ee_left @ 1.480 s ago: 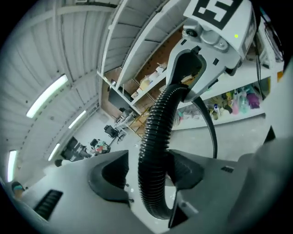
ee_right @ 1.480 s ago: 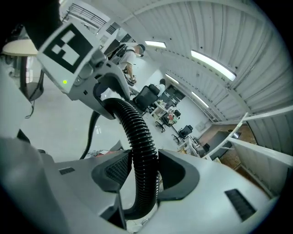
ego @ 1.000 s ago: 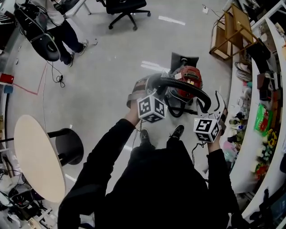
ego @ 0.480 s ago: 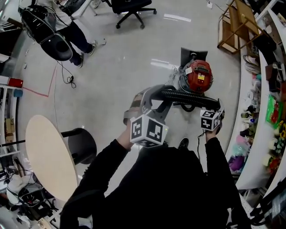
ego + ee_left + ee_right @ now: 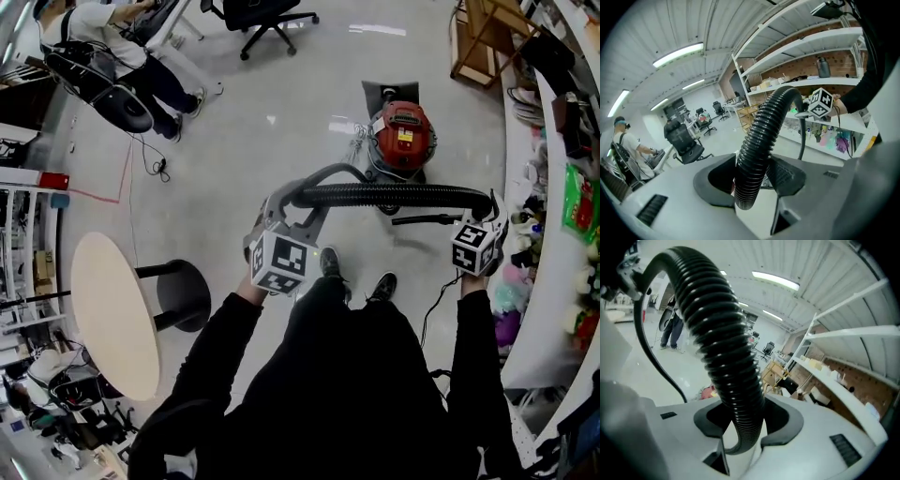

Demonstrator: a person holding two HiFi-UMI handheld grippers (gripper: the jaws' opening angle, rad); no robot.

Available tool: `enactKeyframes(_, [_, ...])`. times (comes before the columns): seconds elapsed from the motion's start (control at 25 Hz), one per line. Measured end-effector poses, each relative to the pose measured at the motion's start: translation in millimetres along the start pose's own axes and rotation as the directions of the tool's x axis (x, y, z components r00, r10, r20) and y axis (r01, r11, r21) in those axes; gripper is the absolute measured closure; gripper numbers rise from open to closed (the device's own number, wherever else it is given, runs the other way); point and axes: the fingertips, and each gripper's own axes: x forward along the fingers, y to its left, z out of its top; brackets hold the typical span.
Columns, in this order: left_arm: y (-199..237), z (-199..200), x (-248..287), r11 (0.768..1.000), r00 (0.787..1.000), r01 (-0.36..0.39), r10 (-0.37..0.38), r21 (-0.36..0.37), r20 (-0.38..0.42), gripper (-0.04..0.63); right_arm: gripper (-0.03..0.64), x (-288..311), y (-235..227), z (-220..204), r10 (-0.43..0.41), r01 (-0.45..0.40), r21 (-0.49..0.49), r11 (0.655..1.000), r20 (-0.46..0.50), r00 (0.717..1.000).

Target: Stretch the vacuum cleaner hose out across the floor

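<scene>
The vacuum cleaner hose [image 5: 394,195] is held above the floor as a nearly straight black line. It lies just beside the red vacuum cleaner [image 5: 401,139], on the side nearer the person, and reaches from left of the cleaner to right of it. The hose's left part is gripped by the left gripper [image 5: 286,204], down and left of the cleaner. Its jaws are set partway closed, and the ribbed hose is pressed between the pads. The right gripper [image 5: 489,208] is held to the right of the cleaner. Its jaws have just been closing, and the hose is seated between them and clasped. A round table [image 5: 108,319] is seen well to the left of the cleaner.
</scene>
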Motion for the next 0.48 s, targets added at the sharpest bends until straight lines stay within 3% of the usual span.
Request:
enactKeyframes(0.08, [-10.4, 0.7, -2.4, 0.998, 1.0, -0.028, 0.029, -0.058, 0.006, 0.391, 0.434, -2.4, -29.3, 20.4, -0.022, 0.03, -0.105, 0.994, 0.071, 0.997])
enactKeyframes(0.2, [-16.1, 4.9, -17.3, 0.986, 0.997, -0.07, 0.075, -0.152, 0.031, 0.391, 0.437, -1.6, -45.7, 69.1, 0.041, 0.001, -0.218, 0.976, 0.191, 0.981])
enactKeyframes(0.36, [-8.8, -10.3, -53.5, 0.955, 0.987, -0.14, 0.154, -0.263, 0.036, 0.391, 0.439, -2.7, -19.5, 135.9, 0.173, -0.07, -0.331, 0.941, 0.292, 0.941])
enactKeyframes(0.48, [8.3, -37.3, -92.9, 0.913, 0.971, -0.215, 0.239, -0.345, 0.027, 0.391, 0.439, -18.3, 21.6, 195.5, 0.267, -0.101, -0.407, 0.908, 0.374, 0.888])
